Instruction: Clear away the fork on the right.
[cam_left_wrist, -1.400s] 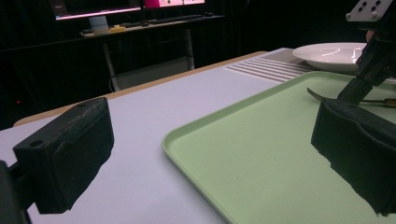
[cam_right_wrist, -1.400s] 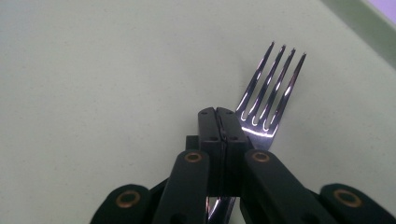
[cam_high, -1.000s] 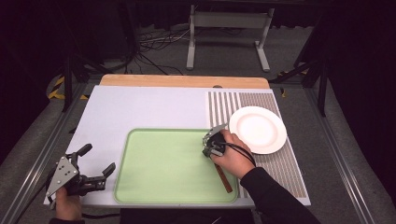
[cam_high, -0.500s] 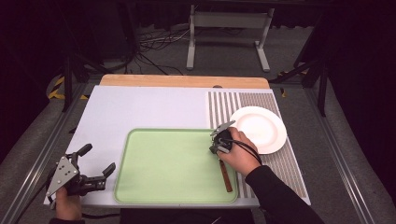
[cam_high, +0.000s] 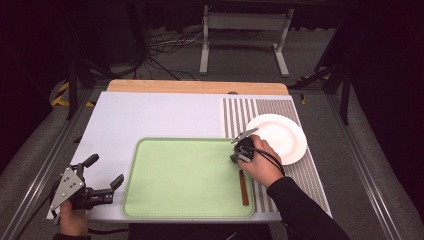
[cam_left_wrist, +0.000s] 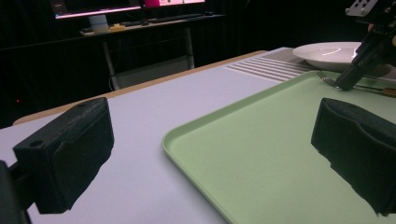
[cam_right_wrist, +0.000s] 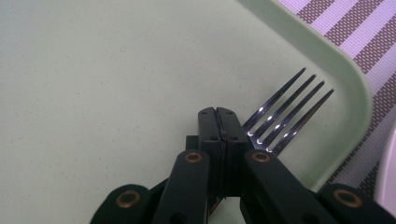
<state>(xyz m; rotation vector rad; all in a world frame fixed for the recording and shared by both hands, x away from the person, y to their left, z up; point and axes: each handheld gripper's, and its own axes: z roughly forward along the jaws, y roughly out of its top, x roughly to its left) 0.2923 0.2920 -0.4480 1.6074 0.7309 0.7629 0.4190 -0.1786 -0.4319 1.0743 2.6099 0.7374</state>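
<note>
Two grippers, right gripper (cam_right_wrist: 219, 116) fingers closed on fork (cam_right_wrist: 285, 112), left gripper (cam_high: 102, 172) fingers open beside tray (cam_high: 150, 150)

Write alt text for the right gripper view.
The right hand-held gripper, jaws closed together, sits over a fork lying in the corner of a green tray. A striped mat lies beyond the tray's rim.

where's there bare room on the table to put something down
Most of the green tray is bare, left of the fork. The white tabletop between the tray's far rim and the wooden strip is free too. It is crowded at the tray's right edge: the right tool, shut, fork and plate.
</note>
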